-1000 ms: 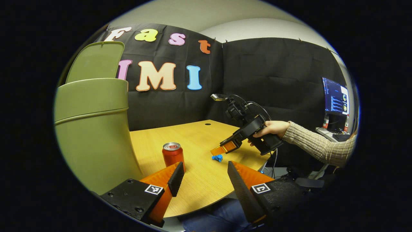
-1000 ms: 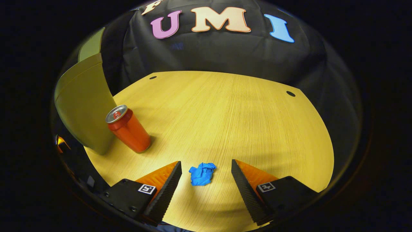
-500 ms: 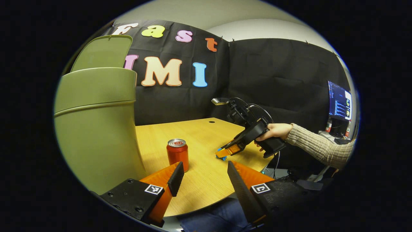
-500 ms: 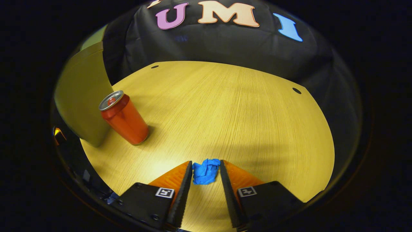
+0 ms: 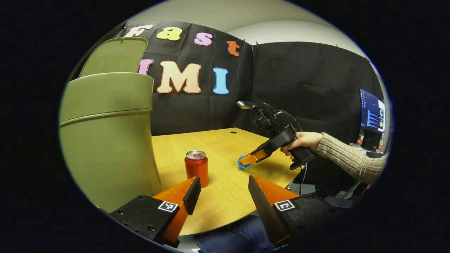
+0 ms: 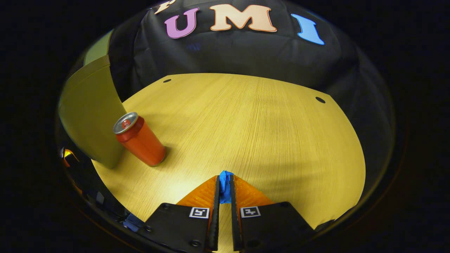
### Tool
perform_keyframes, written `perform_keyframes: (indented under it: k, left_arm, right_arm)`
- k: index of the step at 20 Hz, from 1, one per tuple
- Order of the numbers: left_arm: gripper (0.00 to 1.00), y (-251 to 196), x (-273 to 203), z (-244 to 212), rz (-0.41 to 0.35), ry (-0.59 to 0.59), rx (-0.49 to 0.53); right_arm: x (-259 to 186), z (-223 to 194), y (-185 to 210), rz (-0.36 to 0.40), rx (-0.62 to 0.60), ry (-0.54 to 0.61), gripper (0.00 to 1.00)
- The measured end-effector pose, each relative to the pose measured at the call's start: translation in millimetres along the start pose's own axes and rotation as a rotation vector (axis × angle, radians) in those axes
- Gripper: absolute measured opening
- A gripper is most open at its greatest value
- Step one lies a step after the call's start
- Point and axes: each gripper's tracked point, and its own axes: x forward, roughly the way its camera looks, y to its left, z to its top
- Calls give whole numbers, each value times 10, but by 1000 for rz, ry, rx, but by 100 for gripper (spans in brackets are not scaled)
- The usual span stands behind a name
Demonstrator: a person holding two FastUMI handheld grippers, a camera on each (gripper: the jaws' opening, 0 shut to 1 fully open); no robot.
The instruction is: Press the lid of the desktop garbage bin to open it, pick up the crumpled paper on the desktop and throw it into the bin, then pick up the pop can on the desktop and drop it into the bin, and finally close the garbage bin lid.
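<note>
In the right gripper view the right gripper (image 6: 224,188) has its two fingers drawn in on the crumpled paper (image 6: 225,186), pinching the blue wad between them just above the desk (image 6: 267,123); the left gripper view shows the same wad (image 5: 242,164) at that gripper's tips, a hand (image 5: 303,140) on its handle. The left gripper (image 5: 221,189) has its fingers spread with nothing between them, low over the near edge of the desk.

The step in hand looks to be the paper pickup: the lid (image 5: 114,56) of the bin (image 5: 105,140) already stands raised, so opening seems done; the pop can (image 5: 196,167) is upright and not yet taken. The next move calls for lifting the wad, carrying it left over the can and up above the bin's rim, then letting go.

The can stands just beside the bin's right wall, so it lies on the direct path; a low carry might tip it. The far stretch of the desk is open wood up to the cloth wall (image 5: 291,80); to the right the desk ends near the hand, a monitor (image 5: 372,110) beyond it.
</note>
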Motion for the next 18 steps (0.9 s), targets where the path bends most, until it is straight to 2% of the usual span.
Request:
perform_keyframes:
  k: [4,11,18]
  left_arm:
    - [84,-43,-9,-7,-8,4,-2]
    - [84,-99,-27,-1,-21,1,6]
    - [84,-182,-74,63,-33,-15,13]
  right_arm:
    - [-346,341,70,6,-25,-73,18]
    - [-961,969,434,9,-109,-190,18]
    - [-1621,1831,1227,73,-230,-352,18]
